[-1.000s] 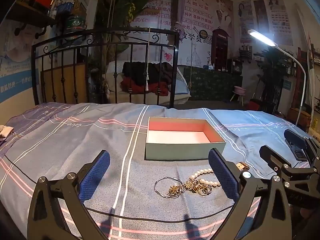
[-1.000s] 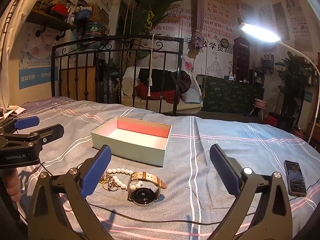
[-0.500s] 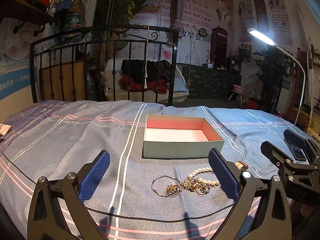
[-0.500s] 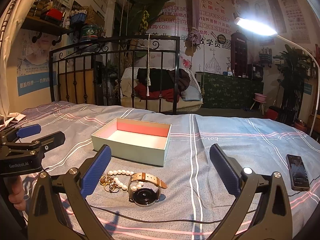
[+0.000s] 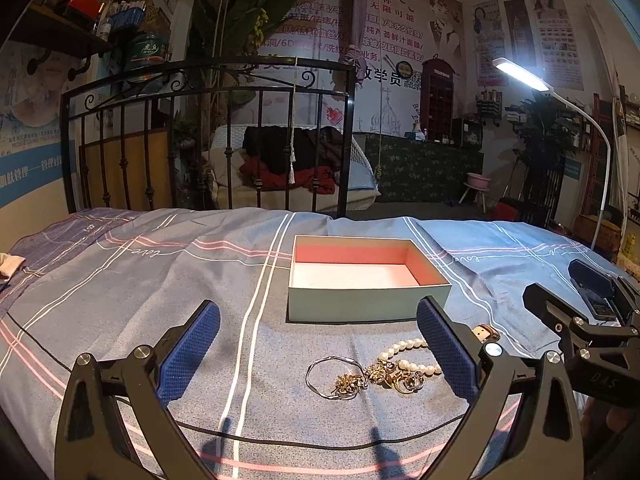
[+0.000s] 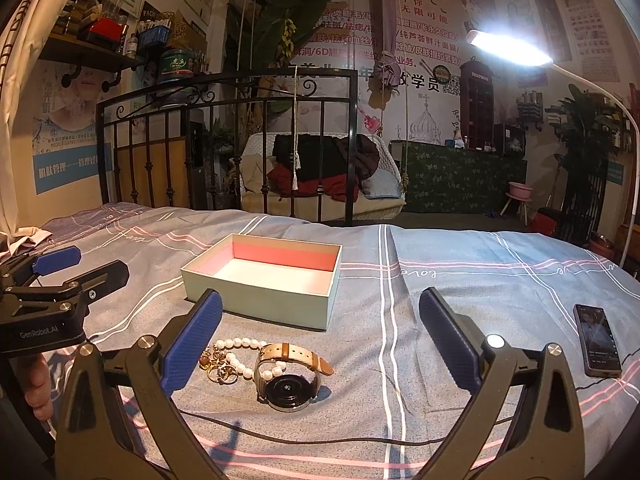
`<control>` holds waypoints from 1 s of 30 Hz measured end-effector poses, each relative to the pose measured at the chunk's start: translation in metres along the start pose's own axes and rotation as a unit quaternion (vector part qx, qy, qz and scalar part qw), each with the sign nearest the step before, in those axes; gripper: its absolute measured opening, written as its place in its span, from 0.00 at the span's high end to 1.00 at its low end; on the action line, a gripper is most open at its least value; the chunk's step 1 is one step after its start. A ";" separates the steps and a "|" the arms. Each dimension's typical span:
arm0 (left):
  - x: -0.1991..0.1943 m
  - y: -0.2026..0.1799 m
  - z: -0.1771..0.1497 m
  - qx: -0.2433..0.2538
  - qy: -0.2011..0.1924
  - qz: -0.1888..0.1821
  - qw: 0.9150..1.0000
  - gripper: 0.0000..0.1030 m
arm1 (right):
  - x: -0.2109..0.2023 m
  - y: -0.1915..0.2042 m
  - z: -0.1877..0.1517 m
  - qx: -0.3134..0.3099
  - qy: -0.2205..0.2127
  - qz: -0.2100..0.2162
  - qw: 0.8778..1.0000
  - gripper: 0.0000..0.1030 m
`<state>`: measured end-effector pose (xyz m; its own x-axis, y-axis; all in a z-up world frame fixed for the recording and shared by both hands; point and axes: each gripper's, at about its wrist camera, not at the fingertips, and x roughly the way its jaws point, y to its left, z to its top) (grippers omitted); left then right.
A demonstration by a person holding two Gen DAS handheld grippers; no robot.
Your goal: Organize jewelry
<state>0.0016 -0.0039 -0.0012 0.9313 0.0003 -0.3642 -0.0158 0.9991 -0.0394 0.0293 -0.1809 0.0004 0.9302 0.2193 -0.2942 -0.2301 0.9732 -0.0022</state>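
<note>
Holding both grippers low over the bedspread [image 5: 120, 280], left gripper [image 5: 318, 344] and right gripper [image 6: 320, 328] each spread wide, empty. Over the last second I've only eased slightly nearer; nothing lifted. Pearl bracelet [image 5: 412, 354], silver bangle [image 5: 332, 372] and watch [image 6: 290, 378] lie bunched just before the open box [image 5: 360, 308], which holds nothing. Sorting not yet begun.

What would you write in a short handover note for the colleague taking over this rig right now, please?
Left gripper: open, empty, hovering above the bed.
Right gripper: open, empty.
Gift box: open on the bedspread, nothing inside.
In front of it lie the pearl bracelet, gold trinkets, silver bangle and wristwatch.
Done: nothing boxed.
Left: move every piece into the box.
</note>
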 end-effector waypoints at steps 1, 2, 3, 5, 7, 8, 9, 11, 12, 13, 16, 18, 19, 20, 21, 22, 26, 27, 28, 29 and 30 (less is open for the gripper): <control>0.000 0.000 0.000 0.000 0.000 -0.001 1.000 0.06 | 0.000 0.000 0.000 0.001 0.000 0.000 1.000 0.05; 0.000 0.000 0.000 0.000 -0.003 -0.002 1.000 0.06 | 0.000 0.000 0.000 0.001 0.000 0.001 1.000 0.05; -0.001 -0.001 0.001 0.001 -0.005 -0.001 1.000 0.06 | 0.000 0.000 0.000 0.002 0.000 0.001 1.000 0.05; -0.001 0.000 0.001 0.000 -0.009 -0.005 1.000 0.06 | 0.000 0.000 0.000 0.002 -0.001 0.001 1.000 0.05; -0.002 -0.001 0.001 -0.002 -0.011 -0.005 1.000 0.06 | 0.000 0.000 0.001 0.002 -0.001 0.000 1.000 0.05; -0.003 -0.001 0.001 -0.003 -0.012 -0.004 1.000 0.06 | 0.000 0.000 0.001 0.003 -0.001 0.001 1.000 0.05; -0.002 -0.001 0.001 -0.002 -0.013 -0.002 1.000 0.06 | 0.001 0.000 0.000 0.003 0.000 0.001 1.000 0.05; -0.002 -0.001 0.001 -0.001 -0.012 -0.001 1.000 0.06 | 0.000 0.000 0.000 0.002 0.000 0.000 1.000 0.06; -0.002 -0.001 0.001 -0.001 -0.011 -0.001 1.000 0.06 | 0.000 0.000 0.000 0.003 0.000 0.000 1.000 0.05; -0.001 -0.001 0.001 -0.001 -0.010 -0.002 1.000 0.06 | -0.001 0.000 0.000 0.003 -0.001 0.000 1.000 0.05; -0.002 -0.001 0.001 -0.001 -0.008 -0.010 1.000 0.06 | -0.001 0.000 0.000 0.003 0.000 0.000 1.000 0.05; -0.002 -0.001 0.000 0.000 -0.008 -0.013 1.000 0.06 | -0.001 0.000 0.000 0.003 0.000 0.000 1.000 0.05; -0.002 -0.001 0.001 0.001 -0.007 -0.013 1.000 0.06 | -0.001 0.000 0.000 0.003 0.000 0.001 1.000 0.05; -0.002 -0.002 0.000 0.002 -0.006 -0.013 1.000 0.06 | -0.001 0.000 -0.001 0.002 0.000 0.001 1.000 0.05; -0.002 -0.002 0.000 0.003 -0.006 -0.015 1.000 0.06 | -0.001 0.000 -0.001 0.002 0.000 0.000 1.000 0.05; -0.002 -0.003 0.000 0.004 -0.006 -0.016 1.000 0.06 | -0.001 0.000 -0.001 0.003 0.000 0.001 1.000 0.05; -0.003 -0.005 0.000 0.007 -0.005 -0.018 1.000 0.06 | -0.001 -0.001 -0.002 0.003 0.000 0.001 1.000 0.05; -0.003 -0.005 0.000 0.007 -0.005 -0.018 1.000 0.06 | -0.001 -0.001 -0.002 0.003 0.000 0.002 1.000 0.05; -0.003 -0.005 0.000 0.006 -0.005 -0.018 1.000 0.06 | 0.000 -0.001 -0.001 0.003 0.001 0.001 1.000 0.05; -0.003 -0.005 0.000 0.007 -0.006 -0.017 1.000 0.06 | -0.001 -0.001 -0.002 0.003 0.001 0.001 1.000 0.05; -0.003 -0.005 0.000 0.007 -0.006 -0.017 1.000 0.06 | -0.001 -0.001 -0.002 0.002 0.001 0.001 1.000 0.05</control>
<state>-0.0012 -0.0091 -0.0004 0.9356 -0.0337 -0.3515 0.0212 0.9990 -0.0394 0.0283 -0.1822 -0.0009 0.9293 0.2214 -0.2956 -0.2308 0.9730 0.0031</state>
